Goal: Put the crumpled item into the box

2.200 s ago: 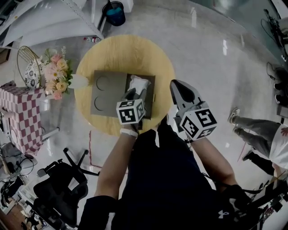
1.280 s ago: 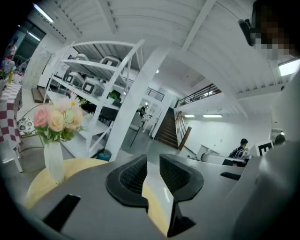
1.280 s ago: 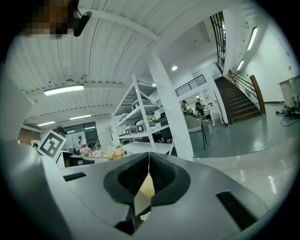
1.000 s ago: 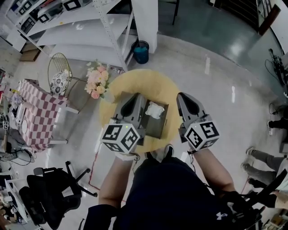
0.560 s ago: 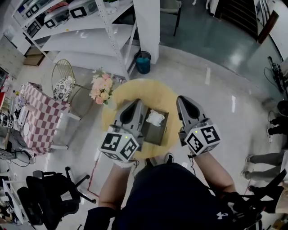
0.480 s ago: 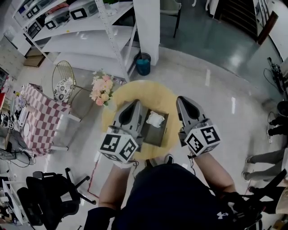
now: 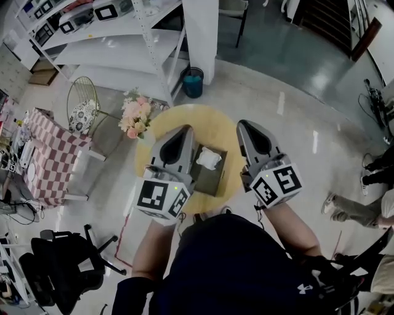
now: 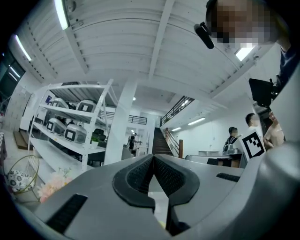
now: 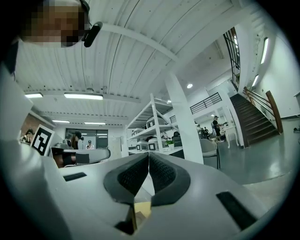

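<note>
White crumpled item (image 7: pixel 209 158) boxed, head view only

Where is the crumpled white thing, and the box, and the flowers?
crumpled white thing (image 7: pixel 209 158): head view, on the middle of the wad.
box (image 7: pixel 213 182): head view, on its bare dark part below the wad.
flowers (image 7: pixel 133 120): head view, on the pink blooms in the middle of the bunch.

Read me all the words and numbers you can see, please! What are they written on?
No readable words or numbers anywhere.
On the left gripper and right gripper: black-and-white square patterns, no letters.
On the dark shirt: a small white logo, no letters.
On the shelf boxes: labels too small to read.
</note>
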The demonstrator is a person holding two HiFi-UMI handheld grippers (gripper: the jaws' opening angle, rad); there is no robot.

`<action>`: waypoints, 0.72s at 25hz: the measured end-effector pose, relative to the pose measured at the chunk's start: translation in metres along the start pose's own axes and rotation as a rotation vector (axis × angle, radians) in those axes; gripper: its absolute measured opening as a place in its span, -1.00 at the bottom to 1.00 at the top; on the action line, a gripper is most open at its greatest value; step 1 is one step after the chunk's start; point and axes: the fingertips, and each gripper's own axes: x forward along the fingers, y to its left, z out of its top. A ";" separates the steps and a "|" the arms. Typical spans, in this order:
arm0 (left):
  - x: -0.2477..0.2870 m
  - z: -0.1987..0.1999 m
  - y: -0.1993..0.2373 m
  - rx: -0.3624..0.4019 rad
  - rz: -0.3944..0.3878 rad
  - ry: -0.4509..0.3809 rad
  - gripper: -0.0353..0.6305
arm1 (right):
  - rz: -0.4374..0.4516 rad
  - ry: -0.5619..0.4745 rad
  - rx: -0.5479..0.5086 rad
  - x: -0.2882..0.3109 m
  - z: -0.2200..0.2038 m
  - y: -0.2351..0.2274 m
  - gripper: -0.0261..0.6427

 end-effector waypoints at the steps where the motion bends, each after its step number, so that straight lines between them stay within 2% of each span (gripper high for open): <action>1: 0.001 -0.002 0.001 0.001 0.000 0.004 -0.84 | 0.002 -0.006 -0.002 0.002 0.000 0.000 -0.88; 7: 0.005 -0.019 0.005 -0.009 0.008 0.041 -0.84 | 0.007 0.002 -0.040 0.006 -0.004 0.001 -0.88; 18: 0.015 -0.038 0.012 -0.026 -0.005 0.082 -0.84 | 0.003 0.027 -0.029 0.014 -0.016 -0.005 -0.88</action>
